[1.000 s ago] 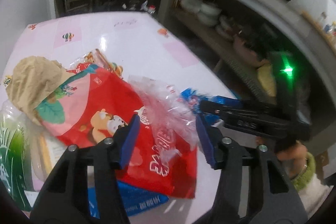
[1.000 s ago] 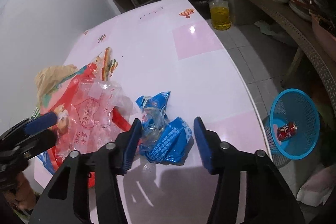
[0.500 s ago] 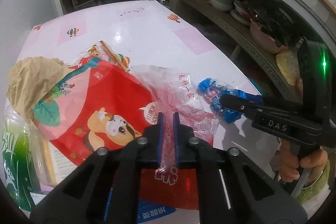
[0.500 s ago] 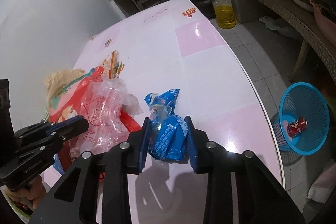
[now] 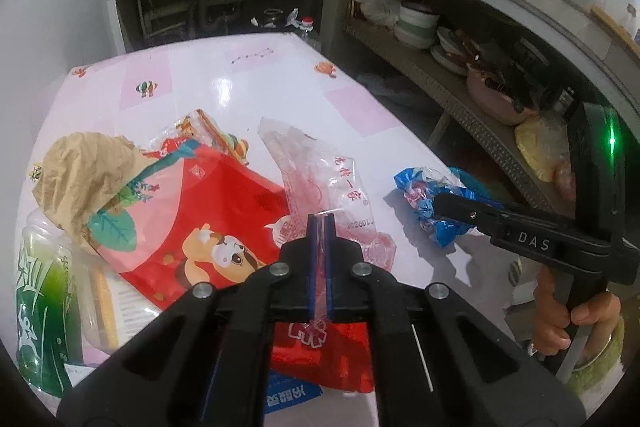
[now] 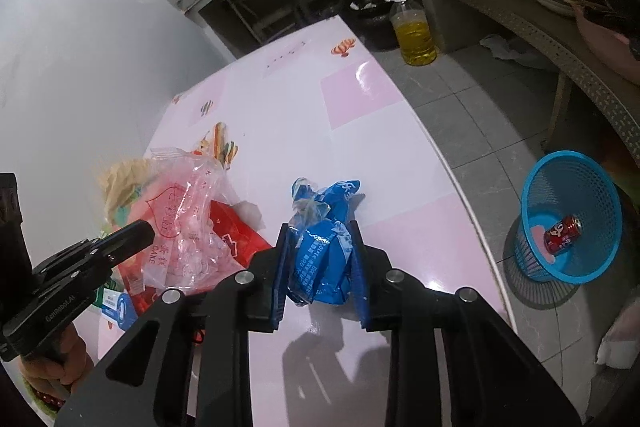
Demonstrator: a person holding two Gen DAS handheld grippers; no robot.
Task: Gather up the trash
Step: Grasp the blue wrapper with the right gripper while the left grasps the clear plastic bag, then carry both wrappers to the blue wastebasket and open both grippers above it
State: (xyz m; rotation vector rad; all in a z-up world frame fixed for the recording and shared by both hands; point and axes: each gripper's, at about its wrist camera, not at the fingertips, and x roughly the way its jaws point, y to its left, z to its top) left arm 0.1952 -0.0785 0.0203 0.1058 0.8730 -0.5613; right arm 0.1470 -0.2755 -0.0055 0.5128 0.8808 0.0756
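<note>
My left gripper (image 5: 319, 217) is shut on a clear plastic wrapper with red print (image 5: 320, 179), whose free end stands up off a red cartoon snack bag (image 5: 224, 203). In the right wrist view the same clear wrapper (image 6: 184, 211) hangs from the left gripper (image 6: 144, 229). My right gripper (image 6: 318, 227) has its jaws closing on a crumpled blue wrapper (image 6: 324, 251); both pads press its sides, just above the pink-and-white table (image 6: 360, 99). The left wrist view shows that blue wrapper (image 5: 424, 199) at the tip of the right gripper (image 5: 440, 201).
Crumpled brown paper (image 5: 84, 171), a green-labelled plastic bottle (image 5: 40, 299) and a striped candy wrapper (image 6: 222, 143) lie left of the pile. On the floor to the right stands a blue mesh basket (image 6: 532, 179) holding a red can (image 6: 562, 233). An oil bottle (image 6: 414, 31) stands beyond the table.
Both grippers closed from wide open: the left onto the clear wrapper, the right onto the blue wrapper. The clear wrapper's end now stands lifted off the red bag.
</note>
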